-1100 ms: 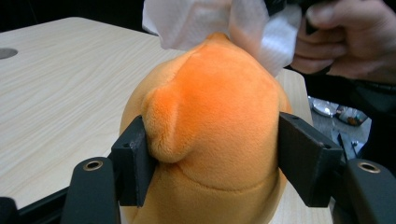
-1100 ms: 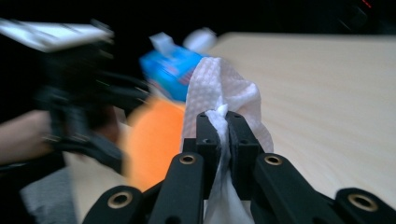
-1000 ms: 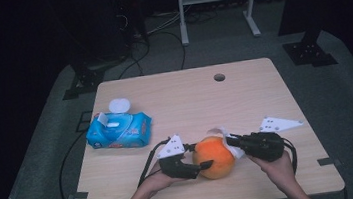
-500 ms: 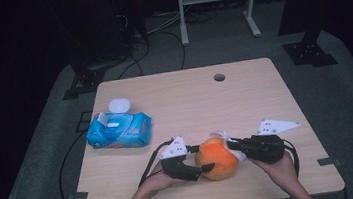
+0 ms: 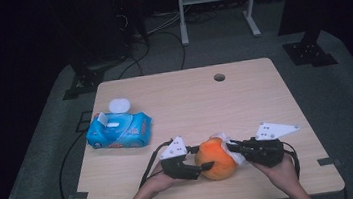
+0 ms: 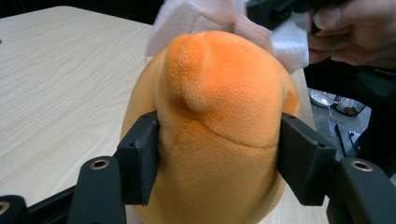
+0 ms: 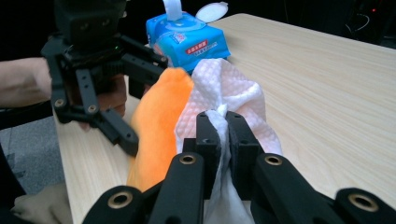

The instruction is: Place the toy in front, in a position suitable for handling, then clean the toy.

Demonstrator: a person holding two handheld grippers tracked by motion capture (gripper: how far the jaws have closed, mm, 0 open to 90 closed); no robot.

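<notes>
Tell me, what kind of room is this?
Probably a lab or recording studio: a lone wooden table on grey carpet, dark surroundings, cables trailing across the floor, and black stand bases around it.

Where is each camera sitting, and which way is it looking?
High view: above the table's near side, looking forward and down; both forearms, left gripper and right gripper show.
Left gripper view: on the left gripper, facing the round orange plush toy squeezed between its fingers.
Right gripper view: on the right gripper, facing the white crumpled wipe it pinches.
All views share the toy and wipe.
</notes>
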